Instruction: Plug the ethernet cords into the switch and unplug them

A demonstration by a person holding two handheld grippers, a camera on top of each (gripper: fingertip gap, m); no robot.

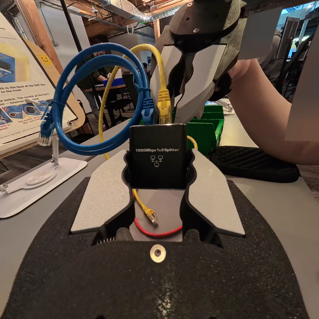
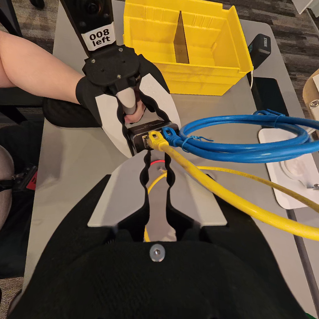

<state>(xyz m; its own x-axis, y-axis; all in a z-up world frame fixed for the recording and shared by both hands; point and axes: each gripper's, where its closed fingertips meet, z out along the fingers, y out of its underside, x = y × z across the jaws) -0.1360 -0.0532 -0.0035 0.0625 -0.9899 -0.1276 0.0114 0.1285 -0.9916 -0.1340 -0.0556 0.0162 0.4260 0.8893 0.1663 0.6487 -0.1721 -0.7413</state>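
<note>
Grey counter (image 2: 215,110), workshop room with wooden beams behind

Left tool (image 1: 158,156): pads pressed on both sides of black switch (image 1: 157,155), held above the counter. Blue cord (image 1: 96,103), coiled, and yellow cord (image 1: 163,101) both plugged into its far end. Right tool (image 2: 156,155): narrowly parted just beside the yellow plug, gripping nothing. Yellow bin (image 2: 198,74) and green bin (image 1: 205,134) on the counter
</note>
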